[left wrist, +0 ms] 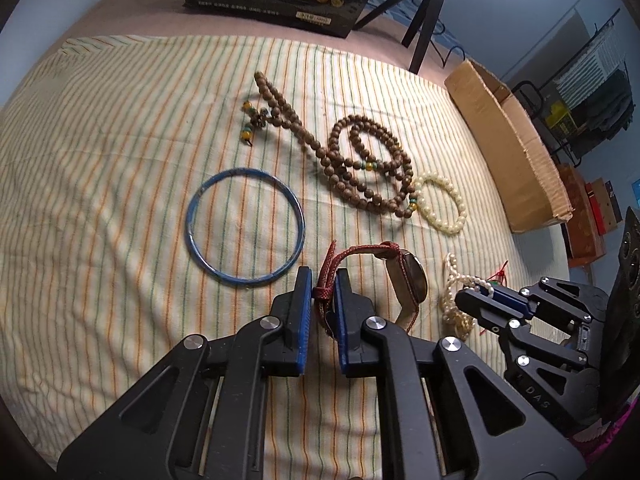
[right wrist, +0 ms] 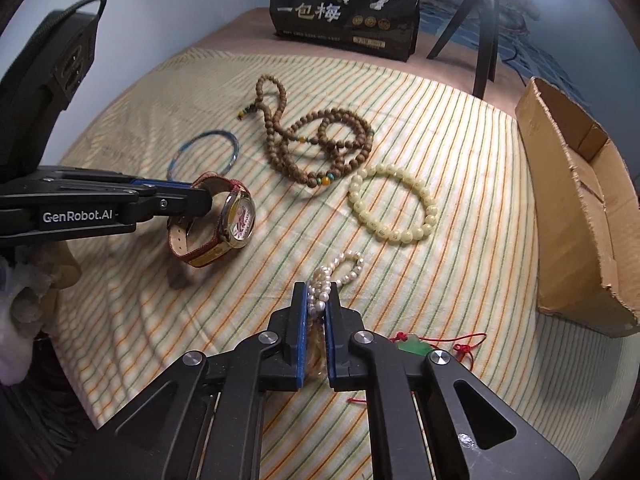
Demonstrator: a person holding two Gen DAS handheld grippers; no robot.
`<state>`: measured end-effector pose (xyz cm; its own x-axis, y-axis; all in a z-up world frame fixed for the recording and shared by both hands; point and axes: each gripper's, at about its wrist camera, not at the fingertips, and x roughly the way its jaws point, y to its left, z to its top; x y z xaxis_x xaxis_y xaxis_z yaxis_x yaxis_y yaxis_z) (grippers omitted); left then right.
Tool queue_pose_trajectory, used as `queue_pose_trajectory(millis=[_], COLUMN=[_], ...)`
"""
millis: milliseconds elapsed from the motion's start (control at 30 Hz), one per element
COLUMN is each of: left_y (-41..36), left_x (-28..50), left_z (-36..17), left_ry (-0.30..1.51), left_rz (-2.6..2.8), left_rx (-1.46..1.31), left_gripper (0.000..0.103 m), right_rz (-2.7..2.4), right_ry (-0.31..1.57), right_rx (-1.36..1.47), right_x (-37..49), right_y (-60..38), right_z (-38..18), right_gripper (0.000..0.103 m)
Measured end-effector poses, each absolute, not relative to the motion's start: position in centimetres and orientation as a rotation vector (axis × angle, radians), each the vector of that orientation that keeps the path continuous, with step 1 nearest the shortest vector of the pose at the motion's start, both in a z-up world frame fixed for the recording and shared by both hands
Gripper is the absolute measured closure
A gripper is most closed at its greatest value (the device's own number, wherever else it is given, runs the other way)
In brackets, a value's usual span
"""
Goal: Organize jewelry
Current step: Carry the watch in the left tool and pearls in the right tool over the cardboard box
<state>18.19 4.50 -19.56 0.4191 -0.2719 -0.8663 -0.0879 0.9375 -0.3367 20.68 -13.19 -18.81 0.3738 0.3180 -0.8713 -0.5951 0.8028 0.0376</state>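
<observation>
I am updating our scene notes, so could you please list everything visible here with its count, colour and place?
watch: one, red strap, near left on the cloth, strap pinched by the left tool
pearl strand: one, white, near centre, pinched by the right tool
bangle: one, blue, left of the watch
wooden beads: one long string, brown, mid cloth
bead bracelet: one, cream, right of the wooden beads
pendant: one, green on red cord, near right
cardboard box: one, brown, right edge
bag: one, black, far end
tripod: one, black, far right
striped cloth: one, cream, underneath
left tool: shut on the watch strap
right tool: shut on the pearl strand
</observation>
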Motion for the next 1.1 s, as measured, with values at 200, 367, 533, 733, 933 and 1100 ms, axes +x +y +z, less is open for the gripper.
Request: queue_pose_trajectory(millis=[200,367,533,733,933,1100], left_y=[4.6,4.3,3.9,3.2,2.0,0.5], left_x=[17.5,17.2,16.9,17.1,17.5,18.0], left_z=[-18.2,-16.7,-15.5,-14.3,-12.9,-11.7], left_ry=[1.107,1.074,1.042,1.020,0.982,0.961], left_rz=[-0.123,-0.131,-0.139,-0.151,-0.166,-0.199], left_rx=[-0.360,-0.357,-0.349,-0.351,-0.330,-0.331], left_gripper=[0.094,0.094,0.094,0.094,0.094,0.094], right_rz=[0.593,0.583,0.566,0.547,0.523,0.490], right_ry=[0.990,0.951,0.907,0.859,0.803,0.745], right_rx=[-0.258,-0.219,-0.189,-0.168,-0.133,-0.106], right_x=[20.6,20.8,20.7,20.7,21.0,21.3], right_y=[-13.9,-14.6,-15.3,-16.3,-17.8,-19.5], right_z=[-16.8,-14.8,-13.1,-11.3,-9.0,-6.8], right_gripper=[0.097,0.097,0.097,0.097,0.097,0.097])
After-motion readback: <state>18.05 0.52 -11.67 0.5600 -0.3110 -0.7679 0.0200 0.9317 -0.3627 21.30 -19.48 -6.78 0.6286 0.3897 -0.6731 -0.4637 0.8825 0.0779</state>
